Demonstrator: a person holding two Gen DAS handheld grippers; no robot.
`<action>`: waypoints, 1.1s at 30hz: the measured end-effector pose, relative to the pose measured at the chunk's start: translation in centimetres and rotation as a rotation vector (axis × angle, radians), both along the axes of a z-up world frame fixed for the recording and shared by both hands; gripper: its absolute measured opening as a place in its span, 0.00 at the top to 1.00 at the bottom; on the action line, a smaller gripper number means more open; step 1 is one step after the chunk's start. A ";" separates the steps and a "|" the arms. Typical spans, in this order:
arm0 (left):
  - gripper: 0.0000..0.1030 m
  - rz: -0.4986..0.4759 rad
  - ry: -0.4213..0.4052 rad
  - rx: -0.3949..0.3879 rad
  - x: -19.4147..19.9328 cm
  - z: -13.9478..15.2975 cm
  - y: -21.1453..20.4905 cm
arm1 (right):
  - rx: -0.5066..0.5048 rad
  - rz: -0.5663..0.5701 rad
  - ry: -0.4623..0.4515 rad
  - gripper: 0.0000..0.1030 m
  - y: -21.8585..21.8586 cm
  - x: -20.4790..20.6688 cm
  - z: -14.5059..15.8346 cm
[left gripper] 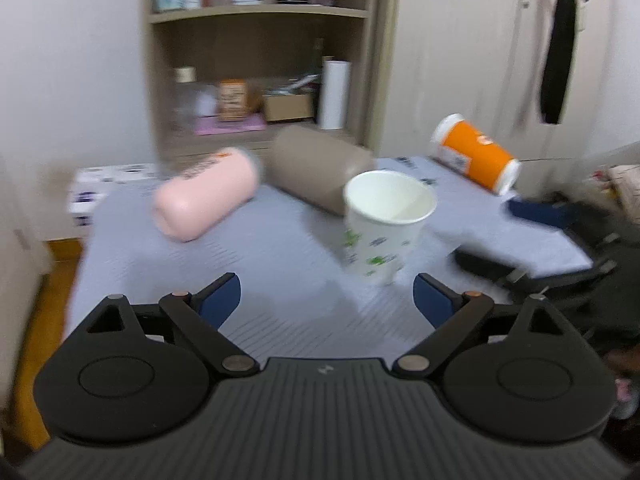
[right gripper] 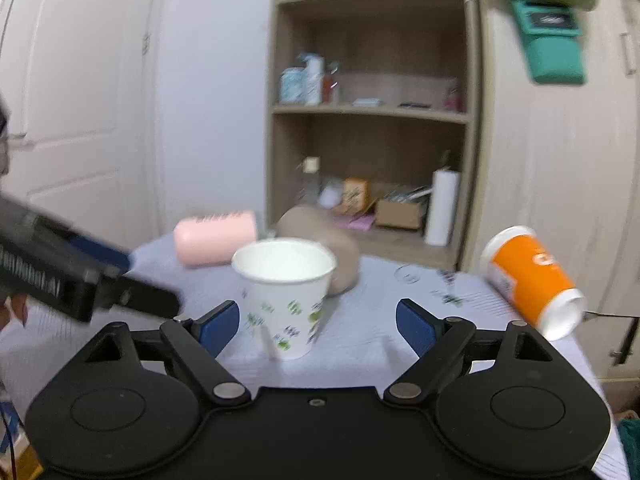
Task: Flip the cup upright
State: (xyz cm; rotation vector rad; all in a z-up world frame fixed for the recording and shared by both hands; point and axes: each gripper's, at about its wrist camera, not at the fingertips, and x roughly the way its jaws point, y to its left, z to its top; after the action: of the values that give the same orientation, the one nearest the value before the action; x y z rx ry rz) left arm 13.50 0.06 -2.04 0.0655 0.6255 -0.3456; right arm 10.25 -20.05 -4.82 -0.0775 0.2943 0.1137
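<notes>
Right gripper wide apart, empty, cup standing up just ahead. Left gripper wide apart too, empty, cup ahead to its right.

Bare surface lies open in front of the white paper cup, and the cup stands clear on its near side. Just behind it, the tan cylinder and the pink cylinder lie on their sides and block the far side. The orange cup lies well apart toward the right edge.
</notes>
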 end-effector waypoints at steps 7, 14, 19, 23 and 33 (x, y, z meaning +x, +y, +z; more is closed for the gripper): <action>0.01 0.136 -0.011 0.001 -3.3 1.6 0.6 | 0.054 -0.069 -0.040 0.13 -1.4 -3.4 2.6; 0.00 0.227 -0.037 0.004 -6.2 3.0 0.7 | 0.075 -0.101 -0.032 0.11 -1.1 -7.3 4.2; 0.00 0.230 -0.034 0.006 -7.6 3.3 0.8 | 0.095 -0.111 -0.045 0.00 -0.7 -9.2 4.8; 0.00 0.240 -0.041 0.033 -8.5 3.3 0.9 | 0.060 -0.131 0.014 0.00 0.2 -9.3 5.3; 0.00 0.241 -0.046 0.021 -9.6 3.7 1.2 | 0.056 -0.208 0.067 0.00 1.0 -9.5 5.7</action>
State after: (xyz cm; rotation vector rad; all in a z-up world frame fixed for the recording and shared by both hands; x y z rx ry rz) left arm 3.89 1.25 1.63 0.0179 0.5844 -0.1038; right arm 0.73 -19.01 0.92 0.0128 0.3639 -0.0825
